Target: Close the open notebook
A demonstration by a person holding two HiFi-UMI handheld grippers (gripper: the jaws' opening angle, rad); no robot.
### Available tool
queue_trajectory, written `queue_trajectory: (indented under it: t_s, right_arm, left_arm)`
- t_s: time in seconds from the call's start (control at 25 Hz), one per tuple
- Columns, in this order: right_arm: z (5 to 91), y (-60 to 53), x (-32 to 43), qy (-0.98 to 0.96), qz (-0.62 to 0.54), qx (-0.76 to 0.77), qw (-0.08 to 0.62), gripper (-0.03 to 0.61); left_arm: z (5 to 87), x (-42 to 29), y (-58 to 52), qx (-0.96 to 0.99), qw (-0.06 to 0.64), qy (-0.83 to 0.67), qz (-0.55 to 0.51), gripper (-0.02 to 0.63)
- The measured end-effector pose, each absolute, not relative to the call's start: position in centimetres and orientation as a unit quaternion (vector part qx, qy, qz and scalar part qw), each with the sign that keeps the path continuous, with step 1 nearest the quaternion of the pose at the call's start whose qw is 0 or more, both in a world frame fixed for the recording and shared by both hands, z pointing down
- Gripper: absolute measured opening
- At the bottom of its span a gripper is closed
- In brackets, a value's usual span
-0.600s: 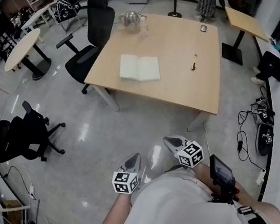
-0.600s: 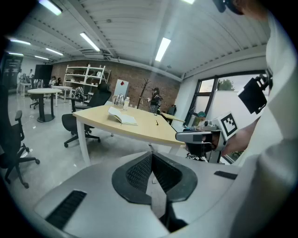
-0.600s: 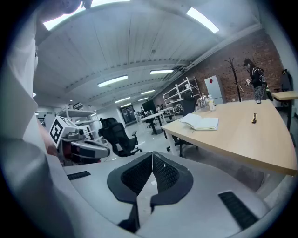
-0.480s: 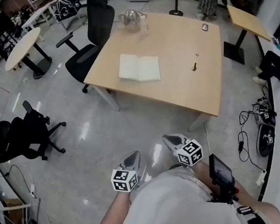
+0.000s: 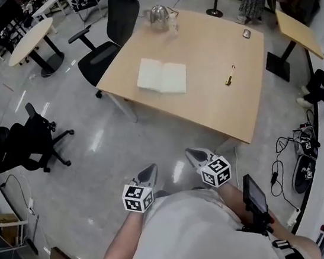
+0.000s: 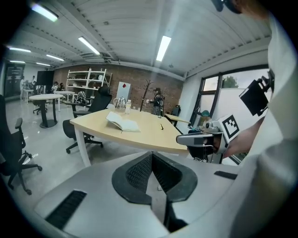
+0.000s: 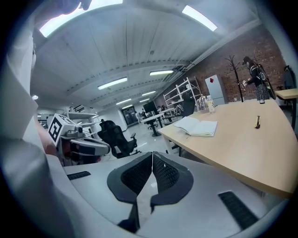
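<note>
One open notebook [image 5: 162, 76], one table [image 5: 218, 103]; left tool [image 5: 149, 171], right tool [image 5: 193, 155] closed.

The person wears a loose, pale grey top [image 5: 186, 236], with a flat black device [image 5: 254, 198] fixed at the right side of the waist (a small screen, by its shape). The left hand-held gripper [image 5: 150, 169] and the right hand-held gripper [image 5: 190, 153] look alike. Each has a smooth silver-grey shell tapering to a point, black ribbed pads [image 6: 138, 171] set in a dark rounded surround, and a white cube [image 5: 137, 197] printed with black square markers.
</note>
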State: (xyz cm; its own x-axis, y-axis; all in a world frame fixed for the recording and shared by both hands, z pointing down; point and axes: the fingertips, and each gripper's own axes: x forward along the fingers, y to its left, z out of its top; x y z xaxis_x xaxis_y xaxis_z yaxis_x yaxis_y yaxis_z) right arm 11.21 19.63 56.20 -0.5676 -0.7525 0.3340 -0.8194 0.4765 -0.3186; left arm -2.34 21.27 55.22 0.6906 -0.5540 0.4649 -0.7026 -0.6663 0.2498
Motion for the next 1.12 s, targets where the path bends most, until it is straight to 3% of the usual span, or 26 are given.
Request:
queue_trajectory:
  t_s: [0.48, 1.12]
  right_arm:
    - [56.9, 16.4, 11.3, -0.855, 0.228, 0.455, 0.095, 0.018]
    - [56.9, 6.9, 10.7, -0.829, 0.224, 0.498, 0.123, 0.018]
  left_arm:
    - [56.7, -2.3, 18.5, 0.894, 0.23, -0.342, 0.178, 0.005]
    - [56.4, -2.8, 5.9, 0.916, 0.218, -0.285, 0.18, 0.005]
